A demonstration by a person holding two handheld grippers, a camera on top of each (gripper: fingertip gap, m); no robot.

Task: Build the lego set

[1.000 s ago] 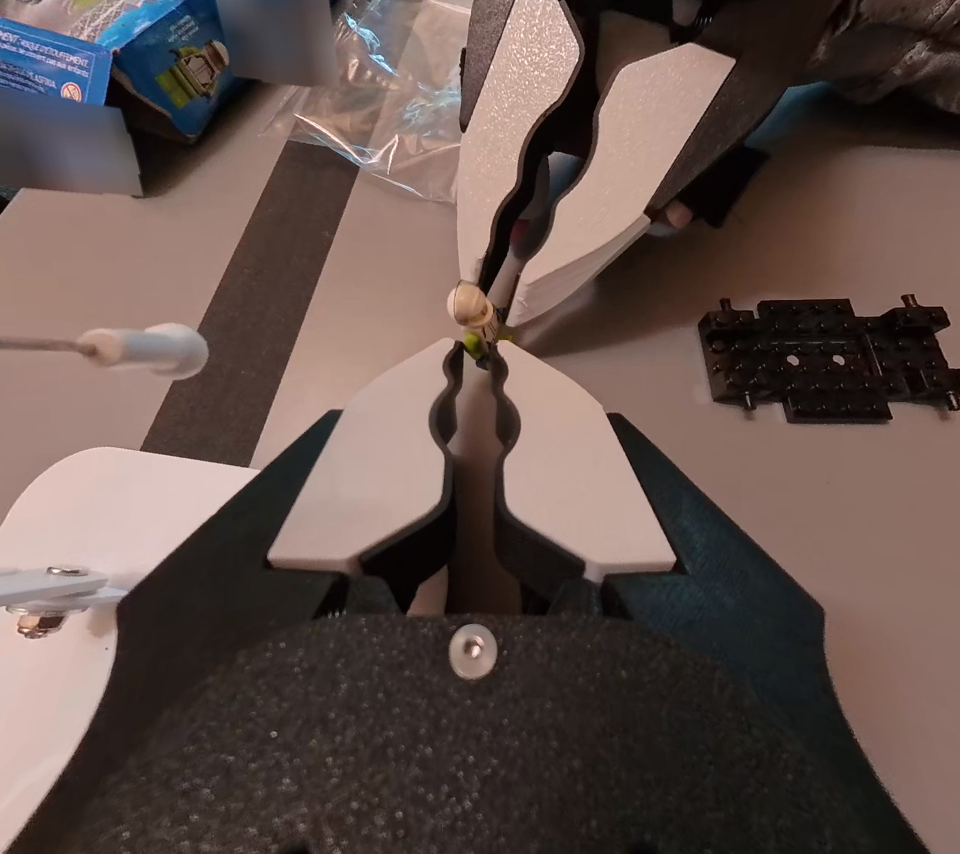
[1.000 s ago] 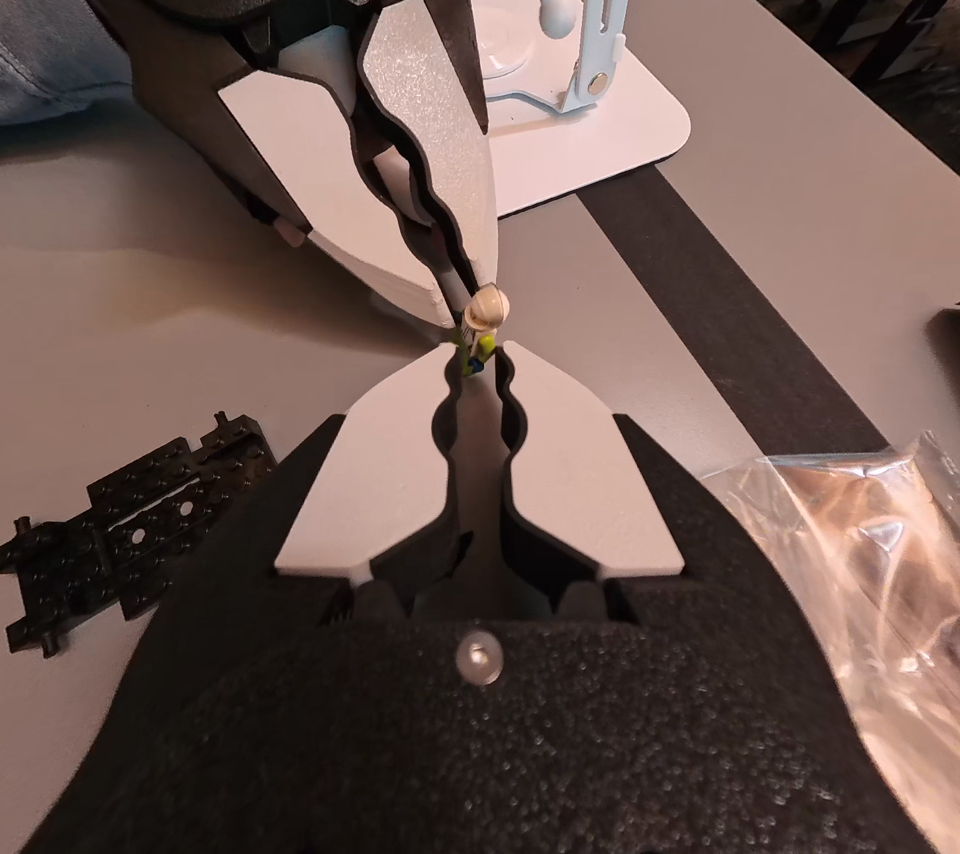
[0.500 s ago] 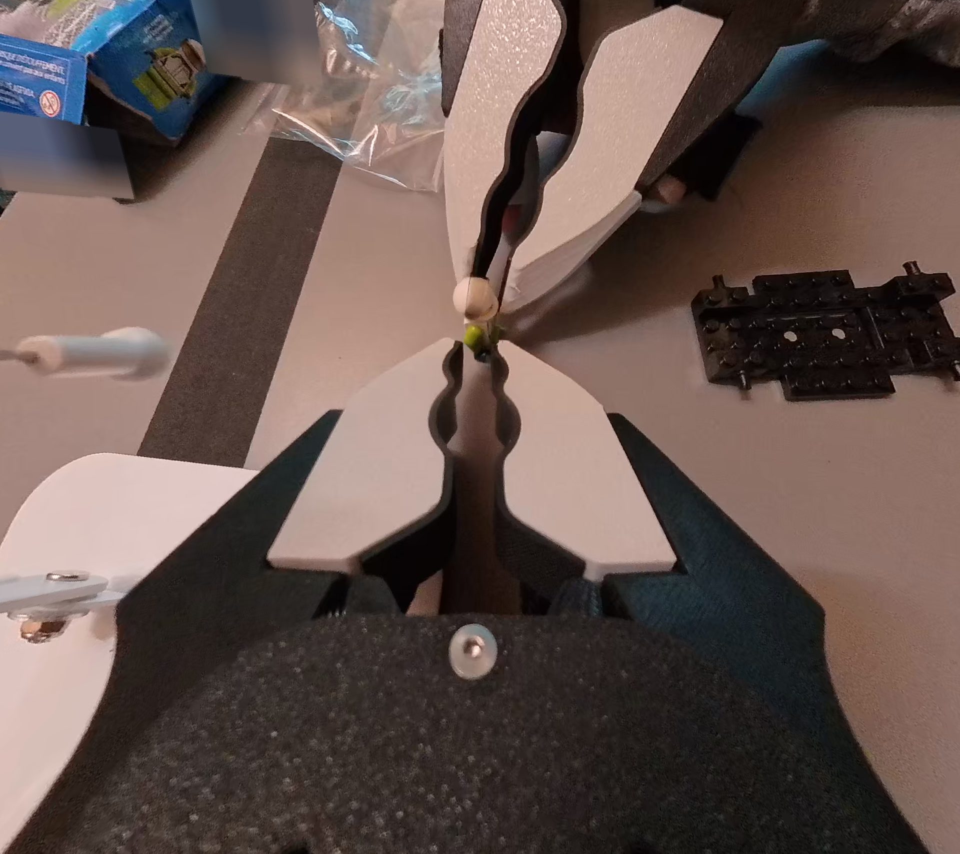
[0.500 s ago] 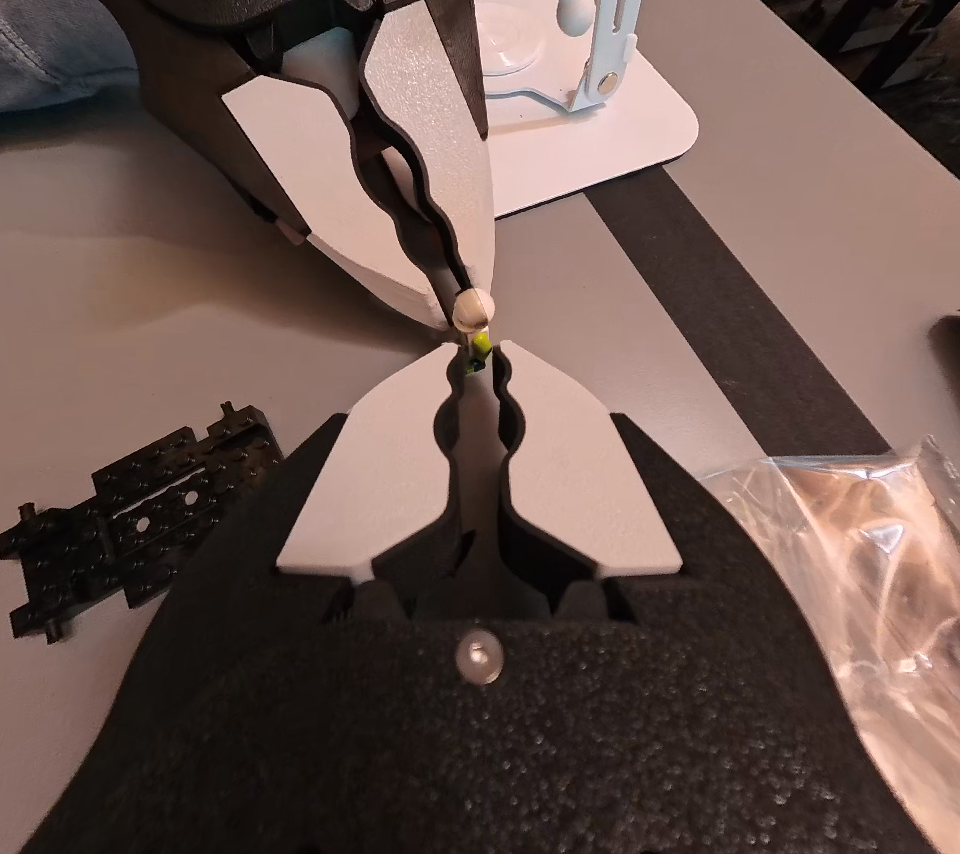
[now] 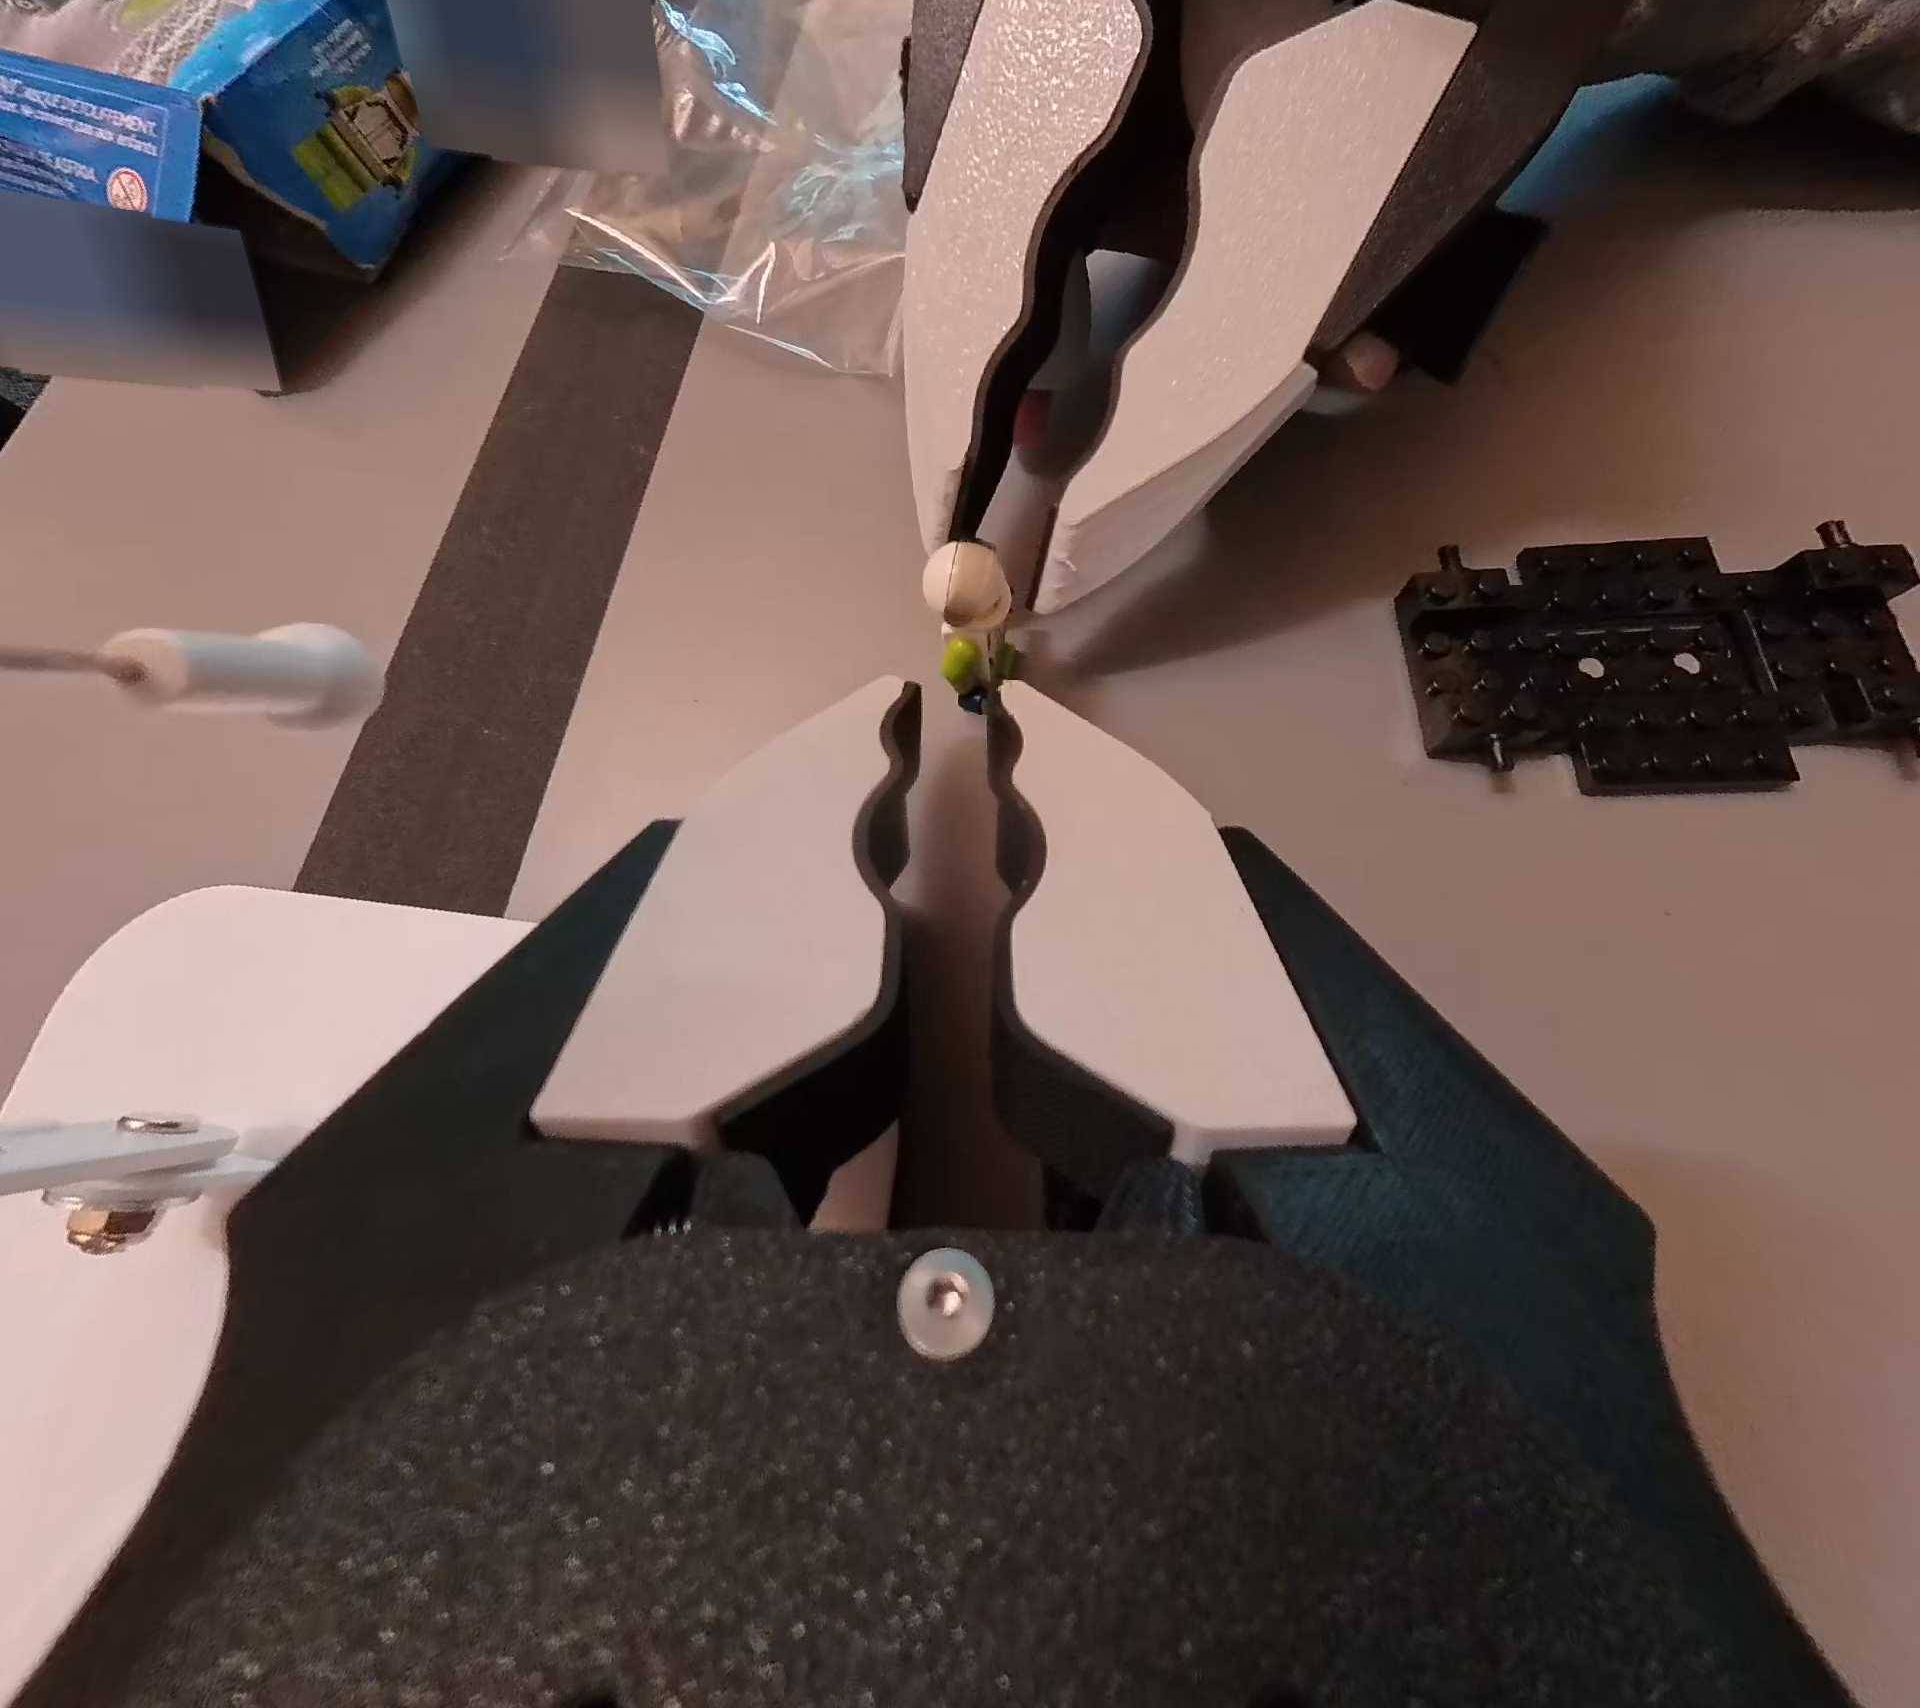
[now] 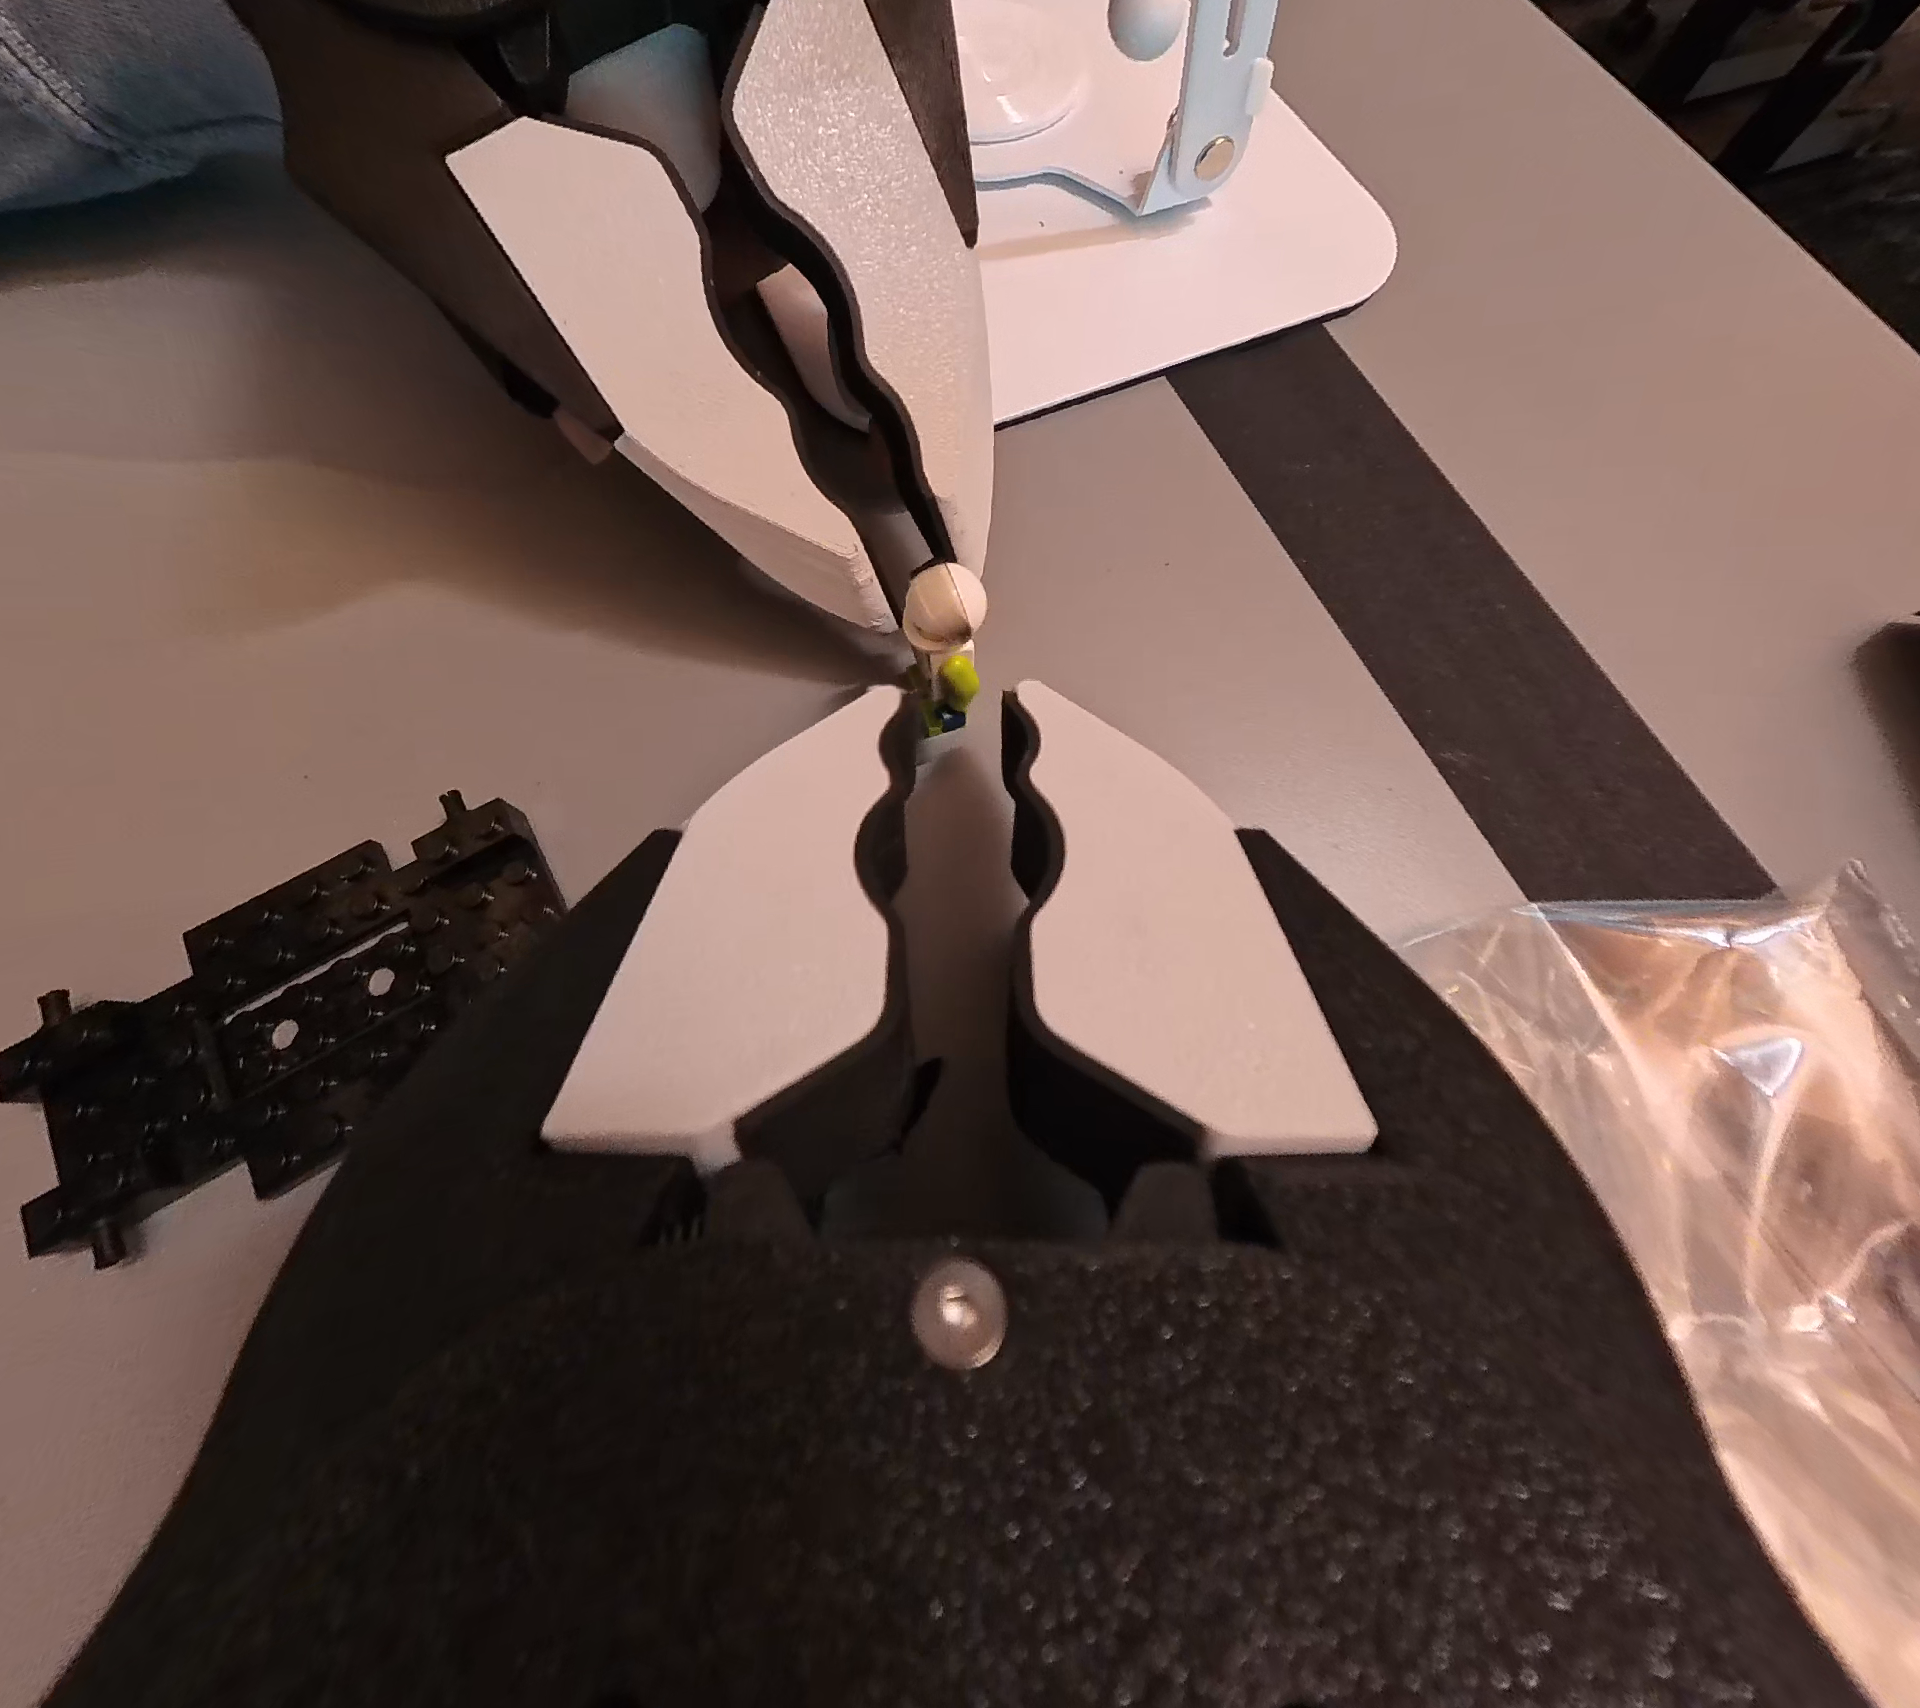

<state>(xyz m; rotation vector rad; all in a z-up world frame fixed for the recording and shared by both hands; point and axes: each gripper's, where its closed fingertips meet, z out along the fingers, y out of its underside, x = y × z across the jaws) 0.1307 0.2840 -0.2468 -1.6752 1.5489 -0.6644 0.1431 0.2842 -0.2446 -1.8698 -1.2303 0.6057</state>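
Grey plastic jaws meet tip to tip over a counter (image 5: 1351, 983), where a tiny helmeted minifigure (image 5: 971, 645) in a lime vest stands upright between the left claw (image 5: 954, 700) and the right claw (image 6: 954, 690). Each claw's jaws stand only narrowly apart, and the figure brushes one tip of each. Whether either claw actually pinches it cannot be told. The facing approach suggests one side is steadying the figure while the other presses or adjusts a part. A black studded chassis (image 5: 1652, 682) lies flat, well apart, probably waiting for its driver. A clear parts bag (image 5: 790, 131) and the blue set box (image 5: 208, 48) sit beyond, out of the working area.
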